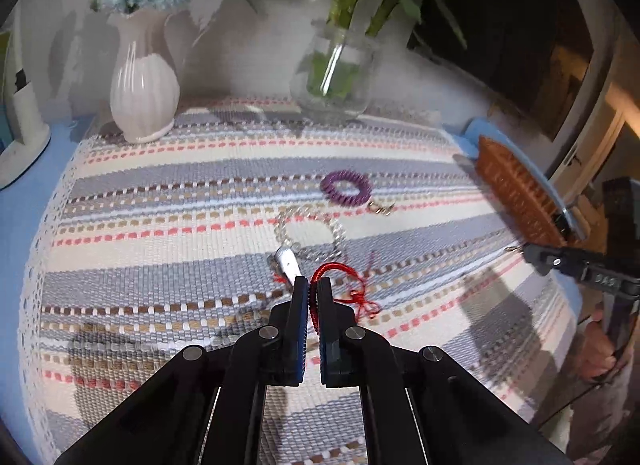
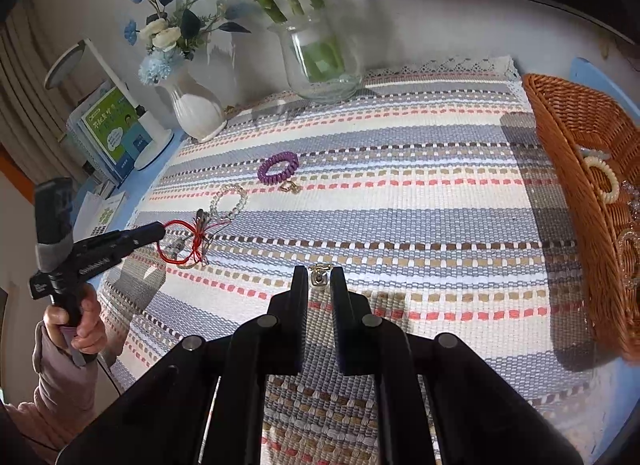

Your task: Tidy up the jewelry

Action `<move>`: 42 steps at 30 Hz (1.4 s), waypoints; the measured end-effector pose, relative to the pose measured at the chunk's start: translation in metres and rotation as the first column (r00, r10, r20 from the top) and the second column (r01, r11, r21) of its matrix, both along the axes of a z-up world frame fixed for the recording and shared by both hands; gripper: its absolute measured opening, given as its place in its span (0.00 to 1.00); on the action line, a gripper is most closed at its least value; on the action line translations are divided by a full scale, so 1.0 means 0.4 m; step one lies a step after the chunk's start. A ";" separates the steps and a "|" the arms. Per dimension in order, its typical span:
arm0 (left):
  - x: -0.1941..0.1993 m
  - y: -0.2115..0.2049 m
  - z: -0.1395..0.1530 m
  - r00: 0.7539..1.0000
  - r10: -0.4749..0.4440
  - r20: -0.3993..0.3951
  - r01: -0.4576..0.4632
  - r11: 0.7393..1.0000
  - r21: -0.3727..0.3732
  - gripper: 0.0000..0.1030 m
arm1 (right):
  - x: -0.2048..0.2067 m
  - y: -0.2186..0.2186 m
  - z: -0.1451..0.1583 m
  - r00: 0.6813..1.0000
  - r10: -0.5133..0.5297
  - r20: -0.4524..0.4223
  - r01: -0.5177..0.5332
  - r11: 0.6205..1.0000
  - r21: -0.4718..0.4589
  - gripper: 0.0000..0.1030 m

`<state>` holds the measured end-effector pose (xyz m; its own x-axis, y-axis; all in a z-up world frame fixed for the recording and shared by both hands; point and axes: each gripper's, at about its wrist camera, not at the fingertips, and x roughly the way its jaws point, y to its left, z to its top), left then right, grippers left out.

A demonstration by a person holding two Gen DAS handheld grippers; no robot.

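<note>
Clamped in the left gripper [image 1: 313, 285], the red cord bracelet [image 1: 340, 271] hangs over the striped mat [image 1: 160, 193] beside a clear bead bracelet [image 1: 332, 231]. Across the mat, the right gripper [image 2: 319, 271] pinches a small metal clasp piece [image 2: 319, 279] near the wicker basket [image 2: 568, 169].

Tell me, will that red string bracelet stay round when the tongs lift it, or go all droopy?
Probably droopy. The red string bracelet is thin cord, and its loop already sags unevenly from the left tongs pinching it. It looks very light. Its knotted tassel ends would likely dangle and might snag the clear bead bracelet beside it.
</note>
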<state>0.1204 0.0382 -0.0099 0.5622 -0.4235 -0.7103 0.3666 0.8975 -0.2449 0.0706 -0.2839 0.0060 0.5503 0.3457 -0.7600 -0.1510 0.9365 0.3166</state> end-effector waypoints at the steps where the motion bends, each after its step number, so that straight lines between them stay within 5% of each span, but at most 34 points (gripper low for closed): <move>1: -0.003 -0.005 0.010 1.000 -0.006 0.007 0.006 1.000 -0.003 0.04 | -0.001 -0.001 0.006 1.000 0.002 0.004 -0.002 1.000 0.004 0.12; 17: -0.012 -0.254 0.231 0.960 -0.234 0.154 0.244 0.969 -0.047 0.04 | -0.059 -0.134 0.174 0.987 -0.076 0.144 0.071 0.997 0.043 0.12; 23: 0.007 -0.394 0.281 0.926 -0.331 0.184 0.342 0.939 -0.032 0.04 | -0.072 -0.220 0.206 0.975 -0.147 0.166 0.139 0.988 0.062 0.12; 27: 0.040 -0.507 0.307 0.897 -0.395 0.199 0.409 0.912 -0.036 0.04 | -0.068 -0.308 0.213 0.970 -0.194 0.146 0.172 0.973 0.153 0.12; 33: 0.128 -0.662 0.319 0.864 -0.465 0.192 0.489 0.866 -0.105 0.04 | -0.060 -0.448 0.212 0.938 -0.323 0.130 0.300 0.939 0.169 0.12; 42: 0.254 -0.902 0.214 0.837 -0.532 0.126 0.544 0.792 -0.277 0.04 | -0.033 -0.568 0.121 0.890 -0.454 0.049 0.447 0.888 0.108 0.12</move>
